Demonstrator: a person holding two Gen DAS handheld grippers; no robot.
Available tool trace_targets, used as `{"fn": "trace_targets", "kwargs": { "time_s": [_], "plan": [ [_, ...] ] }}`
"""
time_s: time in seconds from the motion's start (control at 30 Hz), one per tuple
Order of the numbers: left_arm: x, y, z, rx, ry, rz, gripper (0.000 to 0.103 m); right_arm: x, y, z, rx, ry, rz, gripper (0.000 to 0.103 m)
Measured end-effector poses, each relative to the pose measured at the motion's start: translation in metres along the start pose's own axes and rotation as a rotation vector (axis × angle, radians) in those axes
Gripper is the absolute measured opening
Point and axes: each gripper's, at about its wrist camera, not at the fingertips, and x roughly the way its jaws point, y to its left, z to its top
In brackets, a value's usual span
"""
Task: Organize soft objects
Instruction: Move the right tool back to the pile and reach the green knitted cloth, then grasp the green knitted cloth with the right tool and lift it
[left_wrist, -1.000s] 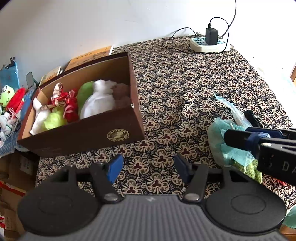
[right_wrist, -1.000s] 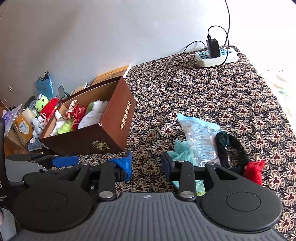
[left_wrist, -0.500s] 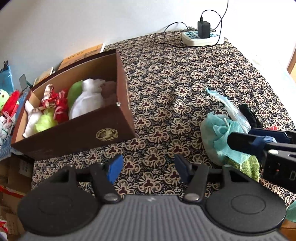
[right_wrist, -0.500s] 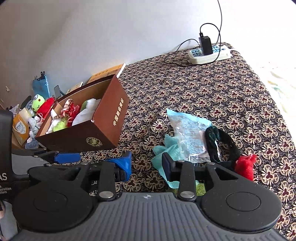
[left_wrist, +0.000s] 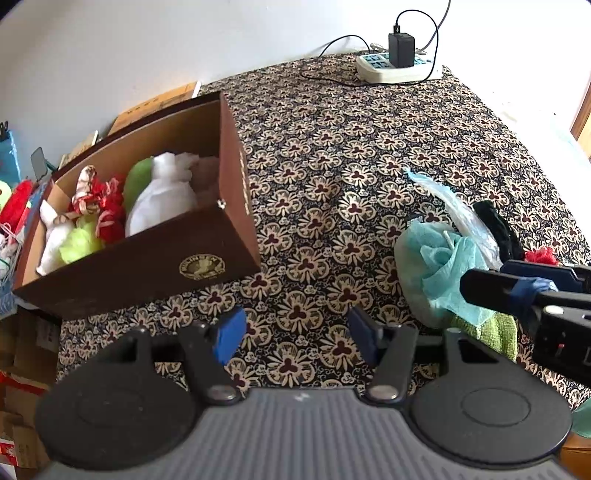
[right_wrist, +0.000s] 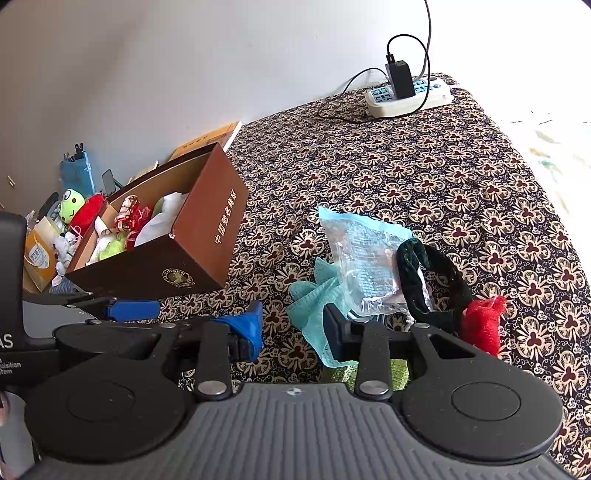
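Teal mesh cloth (right_wrist: 314, 306) between, beyond open right gripper (right_wrist: 293, 332) fingers.

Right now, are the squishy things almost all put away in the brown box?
Partly. The brown cardboard box already holds several soft things: a white cloth bundle, red-and-white knitted pieces and a lime fluffy one. Nothing is in hand: the left gripper and right gripper are both open. Left on the patterned tablecloth: teal mesh fabric, a dark green band and a red mesh puff.
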Motion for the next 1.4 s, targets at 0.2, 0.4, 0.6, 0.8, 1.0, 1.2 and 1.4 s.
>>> {"fn": "trace_targets", "kwargs": {
  "time_s": [0.2,0.4,0.6,0.8,1.0,1.2,1.4],
  "plan": [
    [0.003,-0.005,0.0,0.014,0.008,-0.011,0.06,-0.001,-0.007,-0.002,0.011,0.003,0.01,0.019],
    [0.009,-0.002,-0.007,0.014,0.023,-0.072,0.061,-0.009,-0.019,-0.007,0.039,-0.007,0.019,0.019],
    [0.014,-0.009,-0.022,0.034,0.029,-0.253,0.061,-0.018,-0.043,-0.02,0.092,0.022,0.02,0.019],
    [0.023,-0.035,-0.033,0.118,0.016,-0.404,0.061,-0.007,-0.064,-0.036,0.164,0.09,-0.011,0.019],
    [0.036,-0.051,-0.036,0.187,0.001,-0.47,0.062,0.001,-0.078,-0.043,0.24,0.122,-0.021,0.019],
    [0.052,-0.058,-0.033,0.187,0.006,-0.533,0.062,0.014,-0.086,-0.046,0.29,0.163,-0.002,0.019],
    [0.063,-0.061,-0.033,0.155,0.031,-0.607,0.062,0.024,-0.087,-0.045,0.325,0.191,0.021,0.02]
  ]
}}
